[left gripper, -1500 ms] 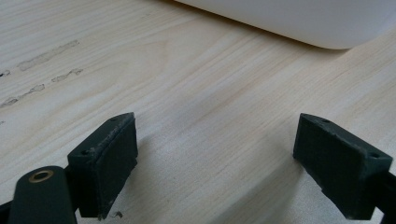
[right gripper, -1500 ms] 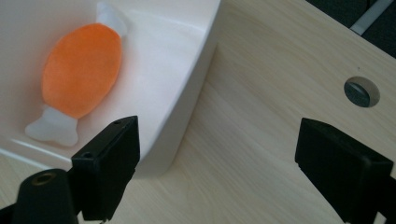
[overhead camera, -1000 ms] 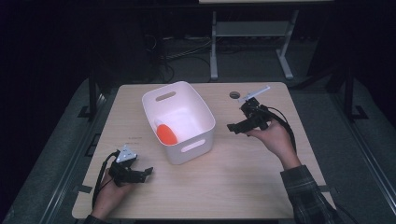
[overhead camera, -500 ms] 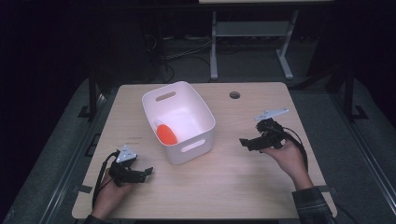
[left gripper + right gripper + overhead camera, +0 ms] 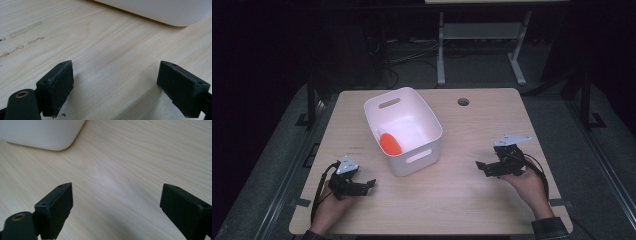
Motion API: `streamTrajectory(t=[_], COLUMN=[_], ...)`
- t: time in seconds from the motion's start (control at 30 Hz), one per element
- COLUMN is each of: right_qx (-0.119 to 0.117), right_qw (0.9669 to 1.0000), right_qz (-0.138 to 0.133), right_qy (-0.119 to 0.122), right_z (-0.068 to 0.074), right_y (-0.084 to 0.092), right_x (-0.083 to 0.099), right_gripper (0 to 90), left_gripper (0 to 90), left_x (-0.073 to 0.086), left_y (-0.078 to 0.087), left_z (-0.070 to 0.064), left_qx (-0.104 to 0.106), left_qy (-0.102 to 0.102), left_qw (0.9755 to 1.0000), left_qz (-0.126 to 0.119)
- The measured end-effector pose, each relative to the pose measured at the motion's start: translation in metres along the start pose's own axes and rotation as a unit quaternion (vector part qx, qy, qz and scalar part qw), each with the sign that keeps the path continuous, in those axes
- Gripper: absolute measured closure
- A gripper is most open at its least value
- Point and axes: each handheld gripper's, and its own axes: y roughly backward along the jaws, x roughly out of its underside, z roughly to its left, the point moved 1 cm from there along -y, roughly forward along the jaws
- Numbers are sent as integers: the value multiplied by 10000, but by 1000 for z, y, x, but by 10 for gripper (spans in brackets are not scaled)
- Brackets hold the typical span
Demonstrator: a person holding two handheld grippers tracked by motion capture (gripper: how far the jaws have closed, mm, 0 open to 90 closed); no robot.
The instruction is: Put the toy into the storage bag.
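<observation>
I am holding both claws low over the pale wooden desk (image 5: 452, 200), one on each side of the white plastic tub with cut-out handles (image 5: 422, 159). The right claw (image 5: 484, 166) has changed most: a second ago it was raised near the far edge beside the round hole in the desktop (image 5: 463, 102), and now it is sitting near the front right, pointing toward the tub, its jaws standing wide apart with nothing between them. The left claw (image 5: 369, 183) is resting where it was at the front left, jaws likewise spread and empty. The orange rounded object (image 5: 390, 143) is lying inside the tub, against its left wall. I am reading this as a finished drop: the thing is in the container, and both claws are pulled back to a rest stance well apart from it.
</observation>
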Motion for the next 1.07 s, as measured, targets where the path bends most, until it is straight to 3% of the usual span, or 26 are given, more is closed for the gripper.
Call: streamTrajectory(t=[0.67,1.07], right_qx=[151,285], right_qw=[9997,9994], right_qz=[-177,200], right_qy=[-61,32], right_z=[2,4], right_y=[2,-8], right_x=[57,69], right_gripper=[95,91], left_gripper=[131,131], left_x=[0,0], left_y=[0,0], left_z=[0,0], left_qx=[0,0], left_qy=[0,0], left_qw=[10000,10000], left_qz=[-2,0])
